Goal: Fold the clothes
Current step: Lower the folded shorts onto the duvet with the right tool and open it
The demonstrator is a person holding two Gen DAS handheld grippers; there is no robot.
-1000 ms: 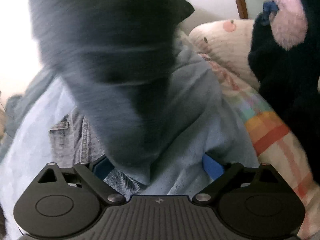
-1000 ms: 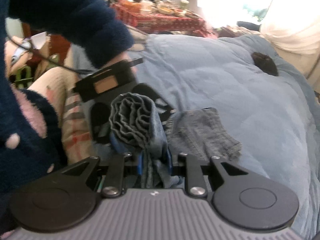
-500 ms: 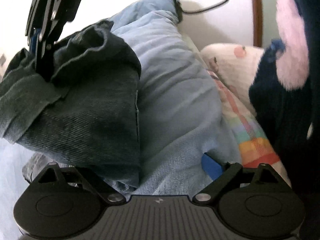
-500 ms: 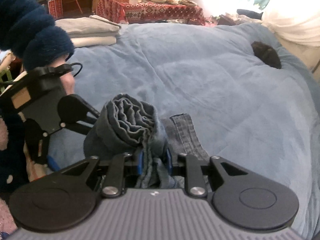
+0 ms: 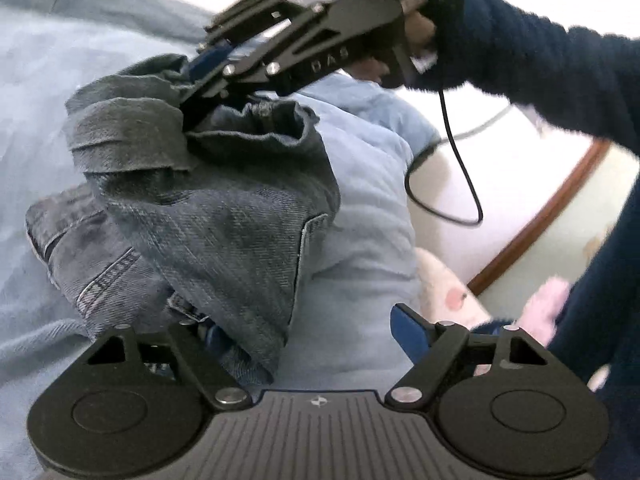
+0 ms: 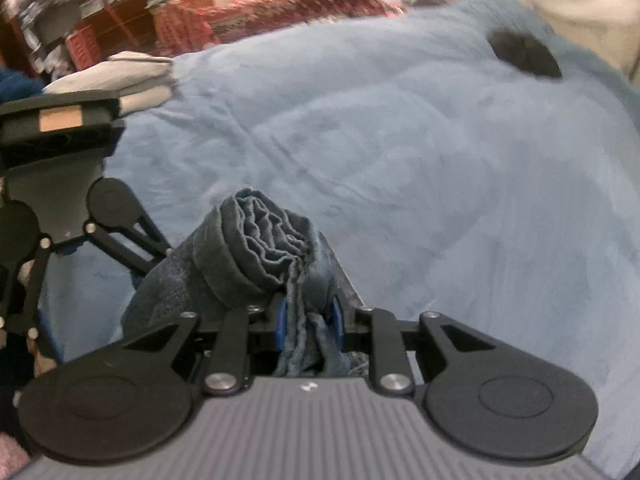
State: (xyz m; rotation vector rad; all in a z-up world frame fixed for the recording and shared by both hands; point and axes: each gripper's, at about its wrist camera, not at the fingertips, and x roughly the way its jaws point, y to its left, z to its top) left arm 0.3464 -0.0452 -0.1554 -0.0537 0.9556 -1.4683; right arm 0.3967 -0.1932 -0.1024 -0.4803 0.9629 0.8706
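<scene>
A pair of blue jeans hangs bunched over the blue duvet. My right gripper comes in from the top of the left wrist view, shut on the gathered denim. In its own view the folds bulge above the pinched pads of the right gripper. My left gripper sits low under the cloth, its jaws wide and closing. The jeans' lower edge drapes over its left finger, and the right finger is bare. The pads do not press on the cloth.
The blue duvet fills the bed. Folded pale clothes lie at its far left and a dark lump at its far right. A red-clothed table stands beyond. A navy sleeve, a black cable and a spotted pillow lie to the right.
The right gripper has carried the bunched jeans out over the duvet and lower. The left gripper has let the cloth go, rolled over and drawn off to the bundle's left.
</scene>
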